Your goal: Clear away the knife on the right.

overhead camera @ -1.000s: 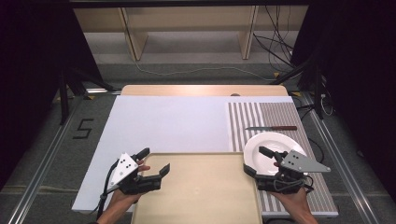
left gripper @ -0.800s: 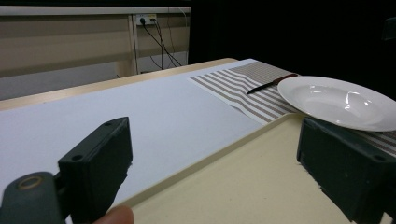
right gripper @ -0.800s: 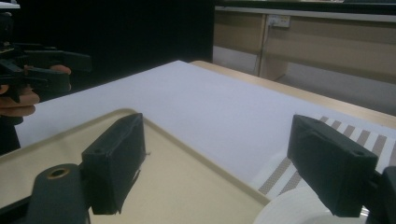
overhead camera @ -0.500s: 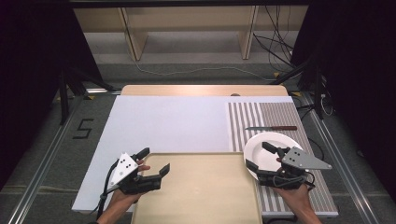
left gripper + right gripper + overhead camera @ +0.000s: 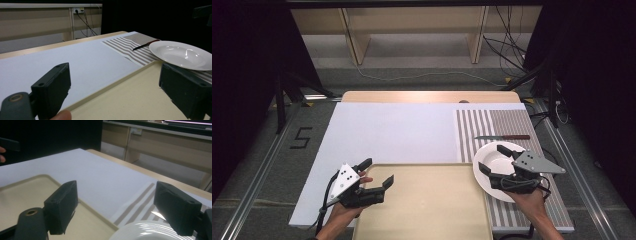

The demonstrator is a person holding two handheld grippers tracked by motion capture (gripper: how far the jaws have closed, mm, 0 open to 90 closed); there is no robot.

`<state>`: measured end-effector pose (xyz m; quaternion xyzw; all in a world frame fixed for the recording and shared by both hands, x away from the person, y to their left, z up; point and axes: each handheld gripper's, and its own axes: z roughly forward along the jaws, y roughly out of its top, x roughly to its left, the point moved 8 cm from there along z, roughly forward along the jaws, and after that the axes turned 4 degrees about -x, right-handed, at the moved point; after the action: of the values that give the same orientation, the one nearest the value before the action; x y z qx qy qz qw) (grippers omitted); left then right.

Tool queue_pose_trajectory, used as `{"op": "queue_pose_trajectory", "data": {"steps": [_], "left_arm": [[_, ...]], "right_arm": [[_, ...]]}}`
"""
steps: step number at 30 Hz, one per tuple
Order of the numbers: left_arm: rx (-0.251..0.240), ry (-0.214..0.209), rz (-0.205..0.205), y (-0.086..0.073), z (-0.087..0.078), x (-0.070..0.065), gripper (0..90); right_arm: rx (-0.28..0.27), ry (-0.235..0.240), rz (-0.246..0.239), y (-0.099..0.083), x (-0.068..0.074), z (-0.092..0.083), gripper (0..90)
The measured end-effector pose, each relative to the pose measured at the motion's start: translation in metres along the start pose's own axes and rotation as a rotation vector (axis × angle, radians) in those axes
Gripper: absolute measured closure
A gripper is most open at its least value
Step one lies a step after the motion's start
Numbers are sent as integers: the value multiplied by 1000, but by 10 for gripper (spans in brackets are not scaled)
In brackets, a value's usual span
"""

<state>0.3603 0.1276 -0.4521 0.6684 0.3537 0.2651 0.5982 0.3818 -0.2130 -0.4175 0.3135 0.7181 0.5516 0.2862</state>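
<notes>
Over plate (image 5: 497, 165) | right gripper (image 5: 495, 159) edged left | jaws stayed wide

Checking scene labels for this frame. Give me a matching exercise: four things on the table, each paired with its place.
Things:
1. plate
2. knife
3. tray
4. striped mat

Places:
A. at the near edge, between the two grippers
B. under the plate and the knife
C. under the right gripper, beside the tray
D. on the stripes, beyond the plate

Pairs: 1-C, 2-D, 3-A, 4-B
</notes>
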Motion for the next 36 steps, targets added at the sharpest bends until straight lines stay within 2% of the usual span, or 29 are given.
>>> {"op": "queue_pose_trajectory", "data": {"steps": [4, 5, 10, 12, 13, 16, 21, 23, 24, 28, 29, 30, 32, 36], "left_arm": [[-1, 1, -4, 0, 0, 0, 104], [-1, 2, -4, 0, 0, 0, 104], [0, 3, -4, 0, 0, 1, 104], [-2, 4, -8, 0, 0, 1, 104], [1, 3, -6, 0, 0, 2, 104], [2, 4, -9, -1, 1, 2, 104], [2, 5, -11, -1, 1, 2, 104], [2, 5, -13, -1, 1, 2, 104], [2, 5, -13, -1, 1, 2, 104], [3, 5, -12, -1, 1, 2, 104], [2, 5, -13, -1, 1, 2, 104], [2, 5, -13, -1, 1, 2, 104], [2, 4, -12, -1, 1, 2, 104], [3, 3, -12, -2, 2, 1, 104]], "right_arm": [[22, -38, -14, -2, -17, 7, 205], [22, -38, -14, -2, -17, 7, 205], [61, -66, -18, -5, -38, 17, 204], [87, -69, -12, -7, -47, 21, 204], [119, -66, 1, -10, -57, 26, 203], [137, -68, 6, -11, -64, 29, 204], [210, -71, 11, -18, -81, 41, 199], [249, -82, 19, -21, -91, 48, 190], [249, -82, 19, -21, -91, 48, 190], [304, -105, 28, -24, -106, 56, 189], [335, -116, 30, -26, -115, 60, 189], [335, -116, 30, -26, -115, 60, 189], [361, -125, 37, -29, -124, 63, 189], [435, -139, 61, -38, -144, 71, 191]]}}
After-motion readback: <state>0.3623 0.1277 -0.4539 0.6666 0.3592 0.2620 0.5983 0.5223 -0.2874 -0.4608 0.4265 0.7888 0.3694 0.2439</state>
